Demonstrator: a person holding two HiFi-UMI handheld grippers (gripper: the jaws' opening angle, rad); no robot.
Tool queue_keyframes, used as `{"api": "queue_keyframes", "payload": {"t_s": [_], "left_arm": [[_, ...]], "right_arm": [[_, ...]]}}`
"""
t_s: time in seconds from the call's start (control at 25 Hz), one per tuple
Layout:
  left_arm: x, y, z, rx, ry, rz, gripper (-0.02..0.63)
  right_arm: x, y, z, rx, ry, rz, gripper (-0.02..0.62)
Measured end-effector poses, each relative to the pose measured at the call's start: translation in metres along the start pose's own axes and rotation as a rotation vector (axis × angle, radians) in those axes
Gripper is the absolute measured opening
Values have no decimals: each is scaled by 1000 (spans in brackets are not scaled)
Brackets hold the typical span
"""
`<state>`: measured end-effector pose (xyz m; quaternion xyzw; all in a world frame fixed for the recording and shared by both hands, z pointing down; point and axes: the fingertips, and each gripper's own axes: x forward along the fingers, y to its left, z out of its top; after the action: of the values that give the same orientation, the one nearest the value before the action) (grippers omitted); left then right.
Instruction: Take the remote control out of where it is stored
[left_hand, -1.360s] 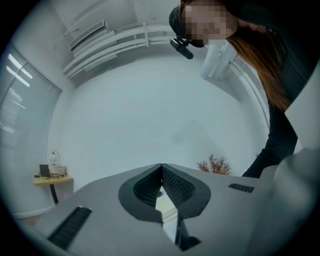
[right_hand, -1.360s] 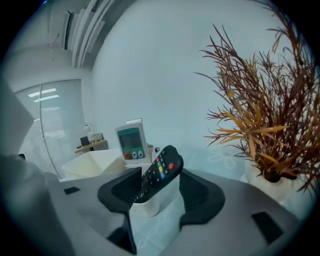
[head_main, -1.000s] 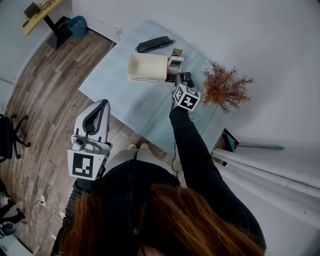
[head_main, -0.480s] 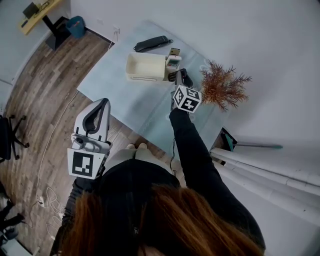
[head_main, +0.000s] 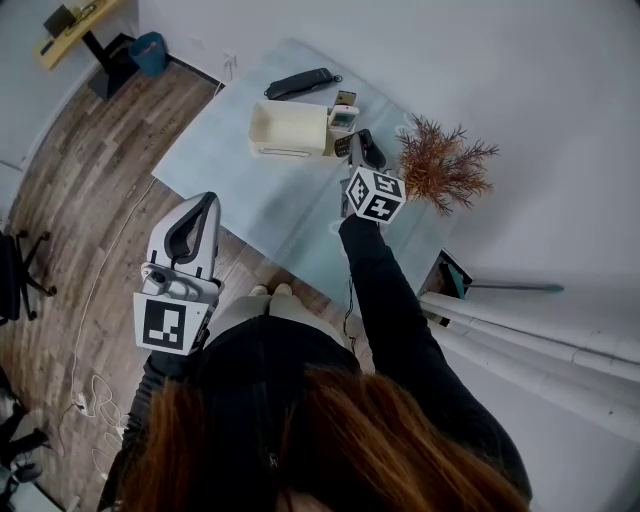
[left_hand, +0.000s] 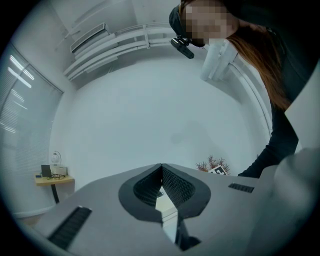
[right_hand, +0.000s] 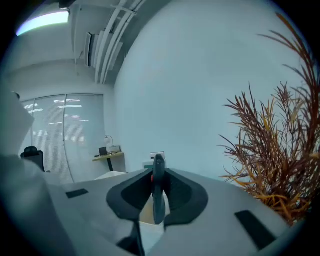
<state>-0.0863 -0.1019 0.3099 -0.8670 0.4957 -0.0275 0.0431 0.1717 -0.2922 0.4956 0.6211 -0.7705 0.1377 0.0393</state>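
1. Pale blue table (head_main: 230, 160) carries the cream storage box (head_main: 288, 130).
2. Your left gripper (head_main: 205, 205), well short of the box, is clenched empty, parked clear of the work.
3. Your right gripper (head_main: 360, 165), just right of the box, has just clamped the black remote control (head_main: 367, 148) edgewise, to draw it out.

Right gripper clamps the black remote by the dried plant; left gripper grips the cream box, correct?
No: the left gripper is shut on nothing, away from the cream box, as the left gripper view shows. The right gripper has just closed on the black remote.
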Motion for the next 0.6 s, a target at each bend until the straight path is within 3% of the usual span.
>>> {"api": "queue_keyframes", "payload": {"t_s": [0.6], "left_arm": [[-16, -4, 4, 20, -13, 3, 6]], "right_arm": [[-52, 37, 52, -60, -108, 82, 72]]}}
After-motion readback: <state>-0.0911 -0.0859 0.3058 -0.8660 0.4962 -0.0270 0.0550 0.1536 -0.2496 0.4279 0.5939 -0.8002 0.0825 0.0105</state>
